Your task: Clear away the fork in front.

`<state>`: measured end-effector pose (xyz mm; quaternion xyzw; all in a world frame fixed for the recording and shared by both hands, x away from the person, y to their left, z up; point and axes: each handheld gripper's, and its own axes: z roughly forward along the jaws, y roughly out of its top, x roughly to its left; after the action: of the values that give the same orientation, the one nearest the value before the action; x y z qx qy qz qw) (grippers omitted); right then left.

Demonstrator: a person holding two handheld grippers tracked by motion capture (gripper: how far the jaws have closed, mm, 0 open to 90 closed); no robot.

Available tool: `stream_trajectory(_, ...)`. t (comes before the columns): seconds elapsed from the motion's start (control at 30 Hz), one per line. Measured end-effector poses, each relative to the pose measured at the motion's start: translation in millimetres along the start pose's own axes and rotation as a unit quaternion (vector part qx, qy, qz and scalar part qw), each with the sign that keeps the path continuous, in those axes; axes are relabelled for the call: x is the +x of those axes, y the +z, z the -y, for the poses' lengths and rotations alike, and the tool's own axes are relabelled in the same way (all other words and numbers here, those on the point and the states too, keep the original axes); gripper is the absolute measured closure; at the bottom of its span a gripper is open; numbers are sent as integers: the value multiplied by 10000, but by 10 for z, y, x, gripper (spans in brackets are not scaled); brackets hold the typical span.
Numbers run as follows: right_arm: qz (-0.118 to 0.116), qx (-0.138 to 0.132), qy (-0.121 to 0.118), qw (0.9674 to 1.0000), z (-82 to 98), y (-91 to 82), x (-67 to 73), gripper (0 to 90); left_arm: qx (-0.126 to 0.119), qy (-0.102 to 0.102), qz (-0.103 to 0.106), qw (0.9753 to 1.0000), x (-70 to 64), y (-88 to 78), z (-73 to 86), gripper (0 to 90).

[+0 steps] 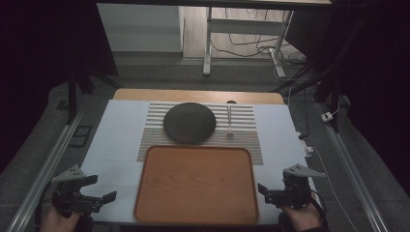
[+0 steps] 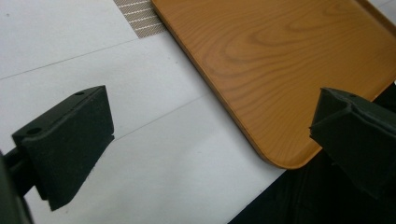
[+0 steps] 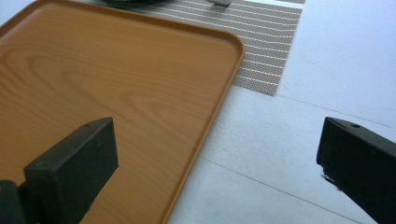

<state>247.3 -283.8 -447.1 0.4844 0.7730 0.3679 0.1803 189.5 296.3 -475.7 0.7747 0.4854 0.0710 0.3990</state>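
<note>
A wooden tray (image 1: 196, 183) lies at the table's near edge, with nothing on it. Behind it, on a striped placemat (image 1: 246, 145), sit a dark round plate (image 1: 189, 122) and a pale spoon (image 1: 229, 121). My left gripper (image 1: 102, 187) hovers off the tray's near left corner, jaws wide apart and empty. In the left gripper view the left gripper (image 2: 210, 135) frames the tray's rounded corner (image 2: 280, 56). My right gripper (image 1: 266, 193) stands open beside the tray's right edge. In the right gripper view the right gripper (image 3: 215, 158) straddles the tray's rim (image 3: 219, 93).
The white table cover (image 1: 116, 140) stretches left and right of the tray. The placemat's corner (image 3: 266, 42) lies past the tray. Metal rails run along both sides of the table, and a desk frame with cables (image 1: 251, 48) stands beyond it.
</note>
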Motion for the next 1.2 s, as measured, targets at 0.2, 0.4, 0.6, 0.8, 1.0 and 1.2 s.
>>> stream_trajectory(0.2,-17,34,-85,10000,-3,8,15,0,85,-15,83,9999,12,17,-8,0)
stream_trajectory(0.4,-61,93,-157,9998,-4,18,23,0,136,-1,87,9999,9,28,-15,0)
stream_trajectory(0.6,-121,142,-166,9997,-8,25,20,0,154,2,100,9998,9,30,-17,0)
stream_trajectory(0.8,-135,160,-193,9996,-10,29,25,0,151,35,82,9998,0,30,-19,0)
stream_trajectory(1.0,-161,212,-284,9992,-18,36,43,0,131,45,90,9999,-7,30,-22,0)
stream_trajectory(1.2,-223,185,-282,9992,-31,41,55,0,131,36,98,9999,-4,32,-23,0)
